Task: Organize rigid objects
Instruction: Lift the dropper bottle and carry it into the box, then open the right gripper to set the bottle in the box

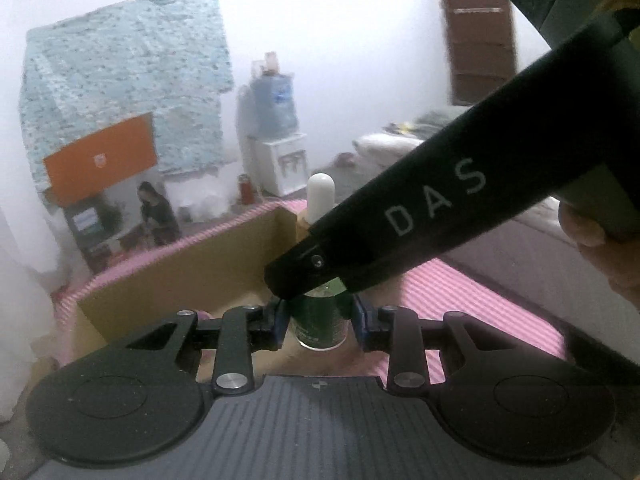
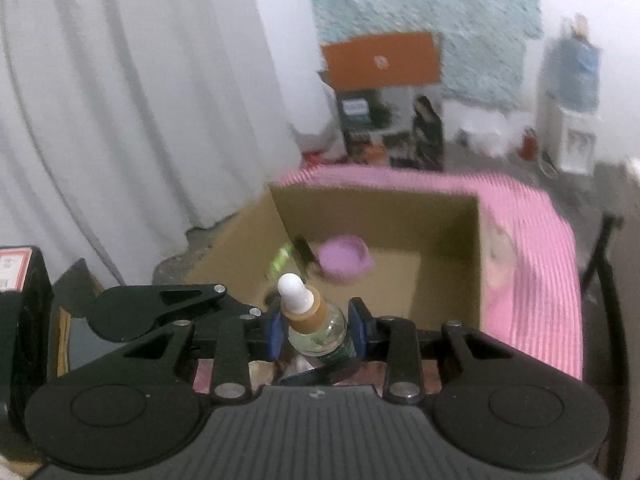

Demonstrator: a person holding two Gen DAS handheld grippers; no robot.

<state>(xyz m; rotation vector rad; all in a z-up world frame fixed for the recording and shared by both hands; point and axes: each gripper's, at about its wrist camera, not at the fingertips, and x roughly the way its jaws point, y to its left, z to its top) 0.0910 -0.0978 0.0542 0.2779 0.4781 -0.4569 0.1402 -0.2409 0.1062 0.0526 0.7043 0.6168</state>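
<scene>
The dropper bottle point(image 2: 316, 326) stands between the two fingers of the right gripper point(image 2: 316, 330), its bulb tilted toward eleven o'clock; the left gripper point(image 1: 320, 322) flanks the same bottle point(image 1: 320, 326) lower down, with the right gripper crossing in from two o'clock above it; the cardboard box point(image 2: 478, 260) lies ahead at twelve o'clock on the striped cloth point(image 2: 540, 272); inside the box, a small bowl point(image 2: 345, 258) sits near its left wall; a water dispenser point(image 2: 572, 120) stands behind at one o'clock.

Black gripper finger marked DAS point(image 1: 420, 216) is hiding the neck of the green glass dropper bottle point(image 1: 318, 322). Small green item point(image 2: 282, 258) in the brown cardboard box point(image 2: 448, 216) is blurring beyond recognition; pink round bowl point(image 2: 344, 258) is smearing too.
</scene>
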